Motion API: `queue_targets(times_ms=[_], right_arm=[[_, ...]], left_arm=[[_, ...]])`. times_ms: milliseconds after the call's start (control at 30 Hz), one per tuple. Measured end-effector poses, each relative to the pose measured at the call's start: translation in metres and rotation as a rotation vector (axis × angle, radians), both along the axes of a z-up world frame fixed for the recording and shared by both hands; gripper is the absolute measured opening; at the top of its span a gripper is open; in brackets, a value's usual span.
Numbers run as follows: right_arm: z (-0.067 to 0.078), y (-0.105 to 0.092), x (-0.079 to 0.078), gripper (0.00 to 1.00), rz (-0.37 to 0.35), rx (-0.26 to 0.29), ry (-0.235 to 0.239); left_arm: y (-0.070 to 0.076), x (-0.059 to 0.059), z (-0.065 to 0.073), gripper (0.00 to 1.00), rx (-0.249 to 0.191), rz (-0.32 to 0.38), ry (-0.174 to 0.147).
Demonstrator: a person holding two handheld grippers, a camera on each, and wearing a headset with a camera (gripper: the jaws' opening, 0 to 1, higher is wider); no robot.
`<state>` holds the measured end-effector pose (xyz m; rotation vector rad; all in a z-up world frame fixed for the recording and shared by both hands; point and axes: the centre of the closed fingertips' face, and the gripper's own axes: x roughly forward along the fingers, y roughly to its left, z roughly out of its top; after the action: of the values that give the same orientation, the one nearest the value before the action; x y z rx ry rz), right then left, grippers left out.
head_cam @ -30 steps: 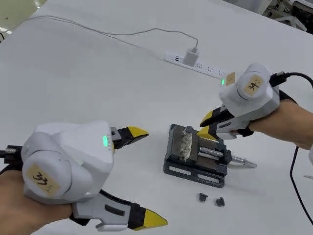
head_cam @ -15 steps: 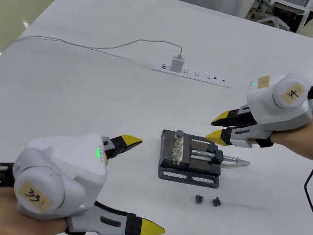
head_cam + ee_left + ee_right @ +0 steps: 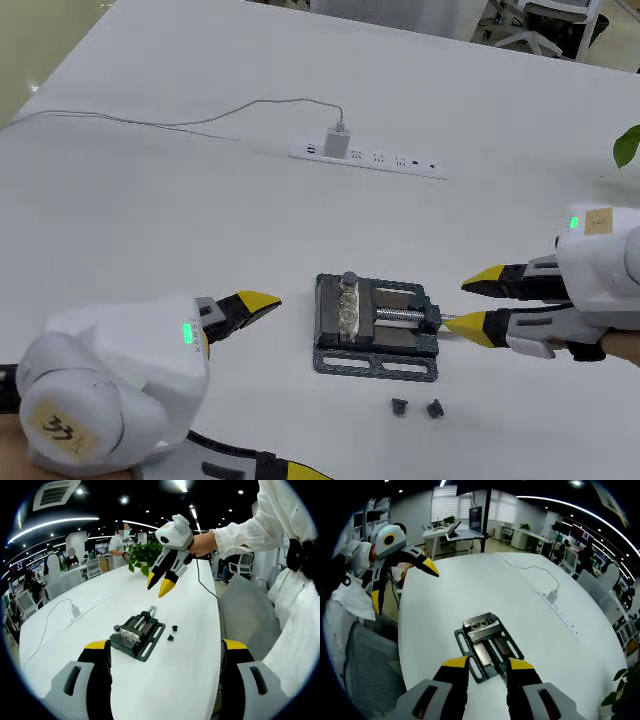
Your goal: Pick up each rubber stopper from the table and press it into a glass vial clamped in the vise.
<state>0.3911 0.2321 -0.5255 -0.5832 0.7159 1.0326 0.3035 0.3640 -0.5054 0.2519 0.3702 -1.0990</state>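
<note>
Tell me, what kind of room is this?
Probably a big open office or lab. There's a long white table with a power strip and a small vise on it, and desks with monitors stand behind.

White housings [image 3: 110, 370], yellow-tipped blk fingers [image 3: 490, 277], green LEDs [image 3: 187, 333], white sleeve [image 3: 245, 530]

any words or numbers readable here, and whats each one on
"33": handwritten on the tan sticker on the back of the left gripper; a mark after it is unclear.
Small sticker on the right gripper: too blurred to read.
Power strip: no readable marking.
</note>
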Motion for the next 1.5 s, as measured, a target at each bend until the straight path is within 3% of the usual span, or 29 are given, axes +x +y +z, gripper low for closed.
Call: queue_targets(times_ms=[333,600,800,1133,1500], right_arm=[[-0.002,-0.021,-0.024,0.36,-0.067,0.067,-0.001],[-0.015,-0.031,-0.043,0.46,-0.080,0.115,0.011],[-0.034,-0.039,-0.055,0.51,-0.067,0.130,0.012],[-0.059,-0.049,-0.061,0.48,-0.082,0.131,0.031],[-0.087,-0.050,-0.068,0.34,-0.071,0.095,0.033]], left_arm=[[-0.003,-0.004,-0.006,0.95,0.024,-0.009,0.012],[-0.003,-0.002,-0.010,0.97,0.046,-0.011,0.019],[-0.002,-0.002,-0.014,0.99,0.066,-0.016,0.027],[-0.001,-0.001,-0.019,0.99,0.084,-0.015,0.042],[0.000,0.000,-0.024,0.98,0.092,-0.018,0.056]])
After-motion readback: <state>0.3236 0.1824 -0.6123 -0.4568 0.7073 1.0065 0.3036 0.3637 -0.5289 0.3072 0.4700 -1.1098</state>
